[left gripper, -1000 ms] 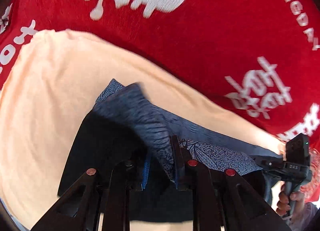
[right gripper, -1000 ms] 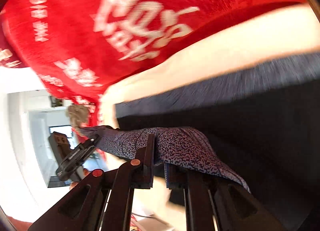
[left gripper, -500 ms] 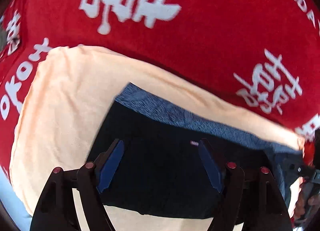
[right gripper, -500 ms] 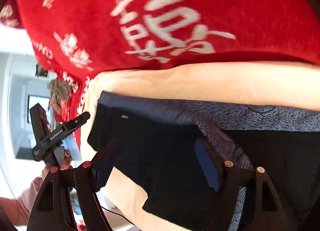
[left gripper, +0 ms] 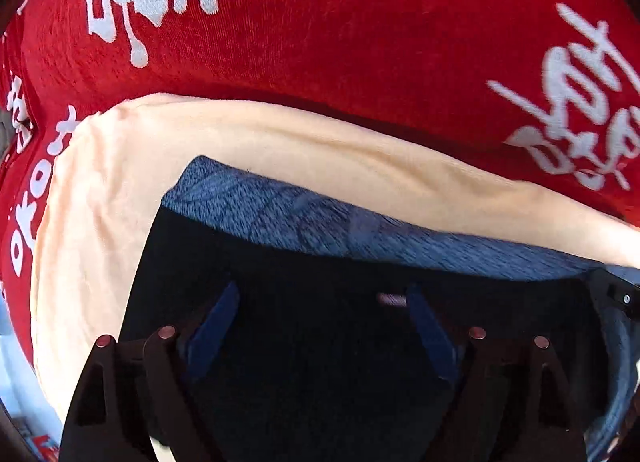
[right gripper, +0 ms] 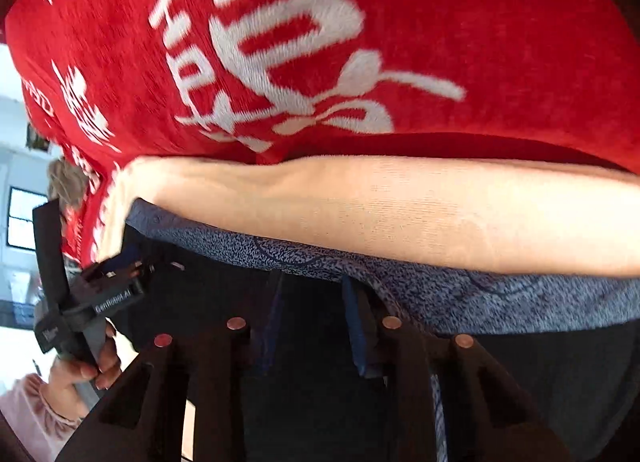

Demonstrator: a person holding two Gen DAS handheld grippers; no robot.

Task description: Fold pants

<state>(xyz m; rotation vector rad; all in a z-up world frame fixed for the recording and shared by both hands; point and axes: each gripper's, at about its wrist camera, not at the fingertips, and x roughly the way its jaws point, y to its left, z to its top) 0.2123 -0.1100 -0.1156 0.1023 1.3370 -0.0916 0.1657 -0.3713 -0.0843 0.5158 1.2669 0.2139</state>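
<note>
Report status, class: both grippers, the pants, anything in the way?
Left gripper opening, nothing between fingers. Right gripper closing, nothing gripped that shows. Pants folded, flat on peach cloth. Nothing in the way.

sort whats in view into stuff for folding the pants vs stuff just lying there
For the job:
- pants, dark with a blue speckled band, lying folded
- left gripper, jaws opening, nothing between them
- right gripper, jaws closing over the pants, no cloth seen pinched

Just lying there:
- peach cloth under the pants
- red blanket with white lettering, under both
</note>
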